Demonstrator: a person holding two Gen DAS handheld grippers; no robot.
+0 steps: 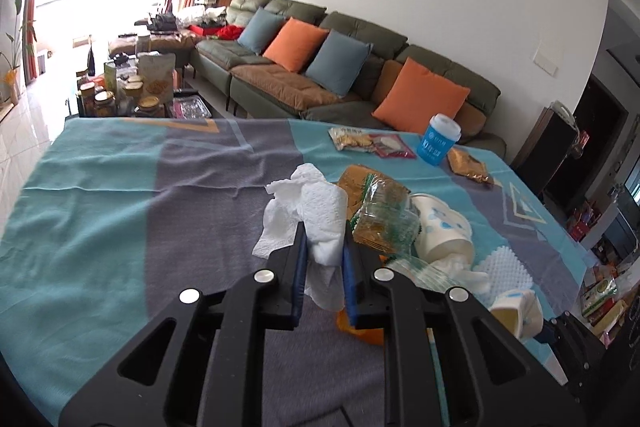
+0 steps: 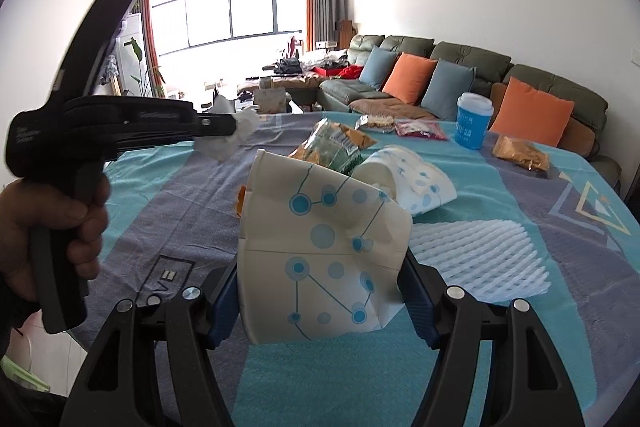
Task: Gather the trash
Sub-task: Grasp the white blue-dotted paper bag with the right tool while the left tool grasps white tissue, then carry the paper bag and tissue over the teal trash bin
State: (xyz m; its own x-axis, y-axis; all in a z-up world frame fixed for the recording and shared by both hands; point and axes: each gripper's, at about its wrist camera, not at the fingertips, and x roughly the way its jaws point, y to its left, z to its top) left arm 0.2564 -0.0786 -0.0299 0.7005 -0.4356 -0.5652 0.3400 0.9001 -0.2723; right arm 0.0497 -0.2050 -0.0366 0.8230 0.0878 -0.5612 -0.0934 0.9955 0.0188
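Tissue: crumpled white paper tissue [image 1: 316, 223] sits clamped between the blue pads of my left gripper [image 1: 324, 247], lifted clear of the tablecloth [image 1: 120, 207]. Long axis runs roughly along the fingers, loose ends spill past the tips.
Left jaws: nearly closed, clenched on the tissue.
Cup: crushed paper cup [image 2: 320, 251] with blue dot print is pinched across its width by my right gripper [image 2: 320, 291], off the cloth, mouth tilted up and away.
Right jaws: wide, but pressing both cup walls; grasping it.
Key relation: both loads already in hand, and I see no bin in either view, so I judge the next move is a carry, direction unknown.
Left behind: second paper cup [image 2: 404, 183] on its side, green snack wrapper [image 2: 332, 147] touching it, white foam net [image 2: 476, 259] just beside.
Further out: blue tub [image 2: 472, 123], more wrappers near the far edge.
Obstruction: left gripper crosses the right view at the left edge; I'd keep the arms apart when swinging.
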